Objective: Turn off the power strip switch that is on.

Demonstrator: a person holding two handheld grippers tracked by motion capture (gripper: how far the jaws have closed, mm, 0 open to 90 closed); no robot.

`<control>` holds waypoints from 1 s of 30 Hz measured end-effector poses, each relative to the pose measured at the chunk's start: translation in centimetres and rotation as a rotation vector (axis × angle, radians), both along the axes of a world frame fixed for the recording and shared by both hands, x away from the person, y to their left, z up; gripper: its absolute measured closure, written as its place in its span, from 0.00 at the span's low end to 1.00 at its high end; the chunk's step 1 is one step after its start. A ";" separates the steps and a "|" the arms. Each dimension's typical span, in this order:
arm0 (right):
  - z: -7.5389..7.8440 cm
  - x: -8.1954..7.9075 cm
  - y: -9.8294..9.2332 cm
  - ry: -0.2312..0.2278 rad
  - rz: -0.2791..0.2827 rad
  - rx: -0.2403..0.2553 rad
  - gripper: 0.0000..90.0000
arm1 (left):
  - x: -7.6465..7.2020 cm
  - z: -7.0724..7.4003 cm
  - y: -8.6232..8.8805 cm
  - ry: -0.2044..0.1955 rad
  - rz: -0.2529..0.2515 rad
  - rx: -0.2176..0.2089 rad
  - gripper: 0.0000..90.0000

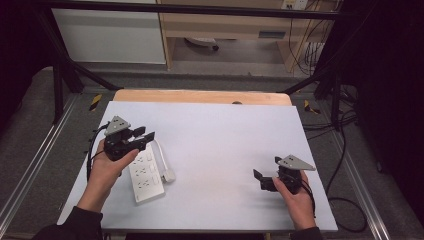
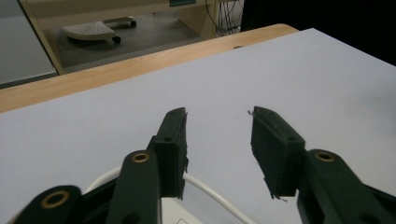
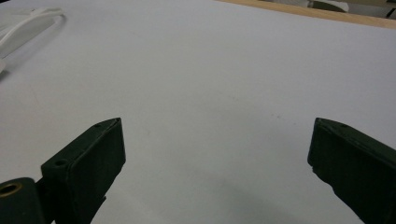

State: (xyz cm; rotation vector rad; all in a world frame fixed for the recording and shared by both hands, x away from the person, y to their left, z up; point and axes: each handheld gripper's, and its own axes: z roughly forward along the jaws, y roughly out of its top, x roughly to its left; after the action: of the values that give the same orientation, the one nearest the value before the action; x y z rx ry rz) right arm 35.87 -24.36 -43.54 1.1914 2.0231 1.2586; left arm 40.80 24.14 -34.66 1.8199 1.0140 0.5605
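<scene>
White tabletop is lying bare as both grippers, left and right, are hovering open, a stiff, light power strip resting beneath the left, likely best gripped across its narrow sides.

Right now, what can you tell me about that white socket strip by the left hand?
The power strip is a long white plastic bar with several sockets on its top face. It lies flat on the pale table, near the left edge, angled slightly. Its white cable loops beside it. The left gripper is over its far end, jaws open; whether they touch is unclear.
</scene>
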 end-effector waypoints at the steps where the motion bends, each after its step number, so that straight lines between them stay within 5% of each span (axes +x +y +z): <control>1: 0.0 0.0 0.0 -0.001 0.000 0.001 0.05 | 0.0 -0.1 0.0 0.000 0.000 -0.002 0.67; 12: 0.0 0.0 0.0 -0.001 0.001 0.002 0.05 | 0.4 -0.9 0.8 0.014 -0.010 -0.026 0.89; 30: 0.0 0.0 0.1 -0.002 0.009 -0.004 0.05 | 0.9 -2.8 2.2 0.052 0.013 -0.029 1.00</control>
State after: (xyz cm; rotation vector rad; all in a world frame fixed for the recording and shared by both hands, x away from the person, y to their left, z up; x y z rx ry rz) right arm 35.89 -24.22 -43.56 1.1800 2.0301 1.2596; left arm 41.74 26.33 -37.47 1.8121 1.0647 0.5062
